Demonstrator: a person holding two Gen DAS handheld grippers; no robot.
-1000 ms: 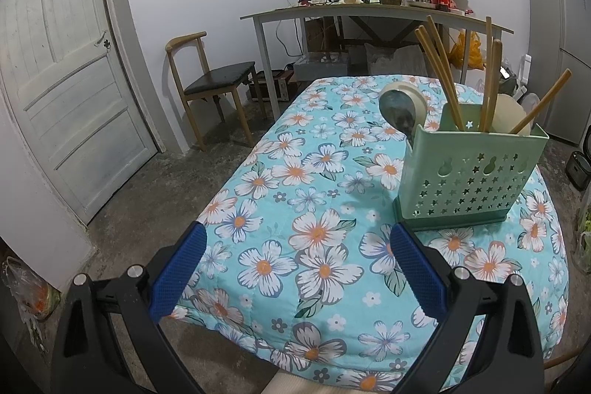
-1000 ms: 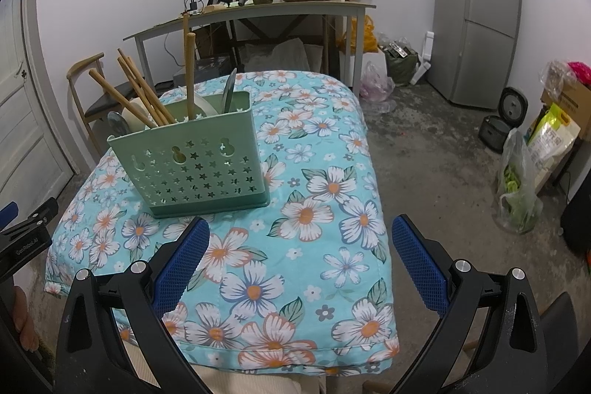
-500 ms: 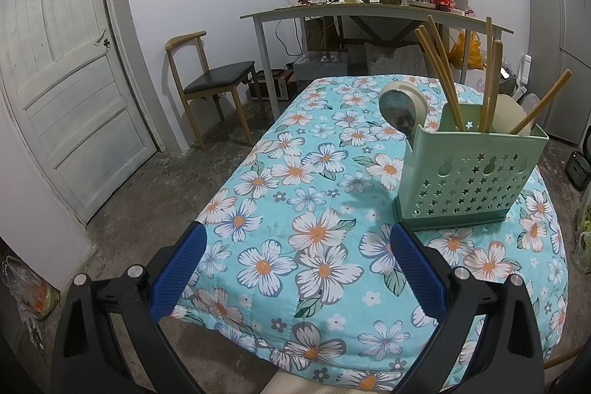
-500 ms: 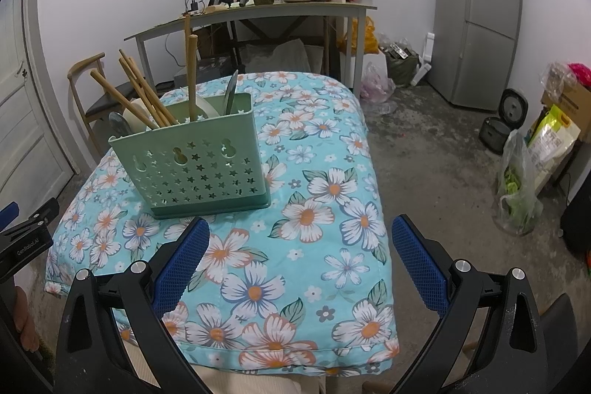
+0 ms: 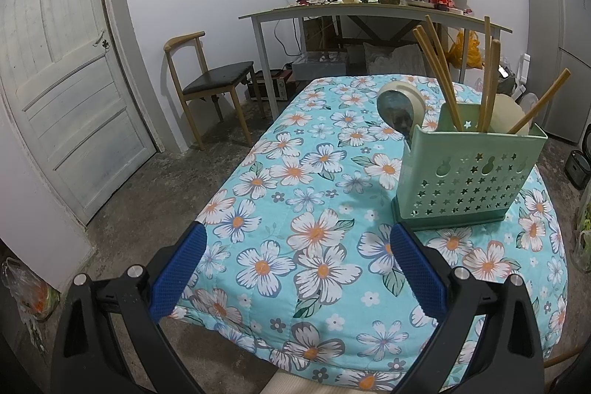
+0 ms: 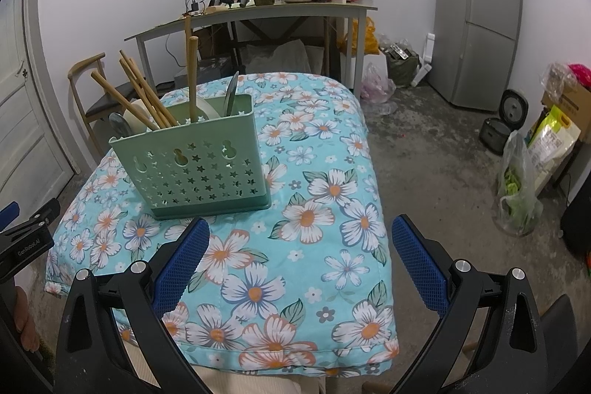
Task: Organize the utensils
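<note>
Nothing moved, fridge (image 6: 480, 13) right-view only

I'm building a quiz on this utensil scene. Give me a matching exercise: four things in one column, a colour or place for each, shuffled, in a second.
Things:
1. utensil caddy
2. chopsticks
3. fridge
4. chair

Matches:
A. by the door
B. pale green, star holes
C. grey, far right corner
D. leaning out of the caddy

Pairs: 1-B, 2-D, 3-C, 4-A
</note>
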